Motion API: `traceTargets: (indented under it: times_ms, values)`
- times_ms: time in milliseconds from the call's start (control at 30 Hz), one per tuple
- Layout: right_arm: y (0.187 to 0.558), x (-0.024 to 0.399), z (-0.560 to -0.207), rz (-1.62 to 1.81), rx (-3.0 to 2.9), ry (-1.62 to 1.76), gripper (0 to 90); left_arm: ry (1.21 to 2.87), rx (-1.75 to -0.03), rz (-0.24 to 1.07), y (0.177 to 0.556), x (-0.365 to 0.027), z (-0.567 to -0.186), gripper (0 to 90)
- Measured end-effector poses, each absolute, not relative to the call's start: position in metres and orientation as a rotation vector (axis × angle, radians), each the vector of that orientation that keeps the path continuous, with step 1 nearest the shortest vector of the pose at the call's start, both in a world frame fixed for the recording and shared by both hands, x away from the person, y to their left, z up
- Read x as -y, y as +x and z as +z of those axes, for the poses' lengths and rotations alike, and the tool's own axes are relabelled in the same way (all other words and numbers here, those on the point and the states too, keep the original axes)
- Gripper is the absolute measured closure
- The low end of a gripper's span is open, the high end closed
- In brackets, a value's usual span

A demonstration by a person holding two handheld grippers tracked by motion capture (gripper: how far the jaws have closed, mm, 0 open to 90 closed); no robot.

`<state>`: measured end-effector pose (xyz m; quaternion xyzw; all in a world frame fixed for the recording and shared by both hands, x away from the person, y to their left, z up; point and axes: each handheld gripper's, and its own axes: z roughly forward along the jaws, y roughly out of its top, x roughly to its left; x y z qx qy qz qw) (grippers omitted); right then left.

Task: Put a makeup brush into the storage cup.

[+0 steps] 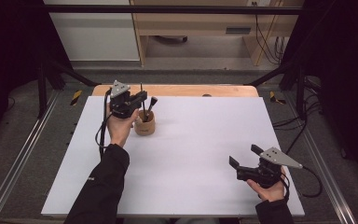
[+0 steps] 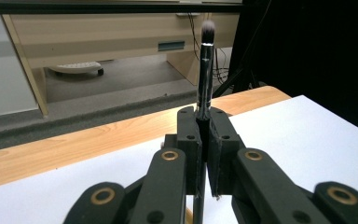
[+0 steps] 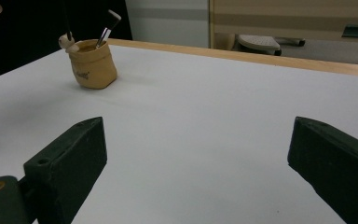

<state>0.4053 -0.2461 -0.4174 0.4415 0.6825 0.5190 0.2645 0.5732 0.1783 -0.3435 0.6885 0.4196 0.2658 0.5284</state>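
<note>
1. One tan pouch-shaped holder (image 1: 145, 126) stands on the table; one brush (image 1: 150, 106) leans in it, and a second brush (image 2: 205, 70) rises upright from the clenched left gripper (image 2: 204, 122).
2. A white sheet (image 1: 191, 154) covers the wooden table (image 1: 177, 90); pale cabinets (image 1: 191, 23) stand behind.
3. The right gripper (image 1: 243, 156) rests agape, well apart from the holder.

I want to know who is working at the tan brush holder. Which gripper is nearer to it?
Left. The left gripper is right beside the tan holder, shut on an upright brush over it. The right gripper sits far across the white table, fingers open.
</note>
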Motion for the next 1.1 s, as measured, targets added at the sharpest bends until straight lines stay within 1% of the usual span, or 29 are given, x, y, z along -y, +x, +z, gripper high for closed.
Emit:
traceTargets:
  times_ms: [600, 1100]
  values:
    - [0.405, 0.245, -0.416, 1.409, -1.844, 1.183, 5.2, 1.677, -1.015, 0.681, 0.588, -0.177, -0.357, 84.6]
    - [0.404, 0.245, -0.416, 1.408, -1.846, 1.181, 5.2, 1.697, -1.023, 0.672, 0.589, -0.178, -0.372, 84.6]
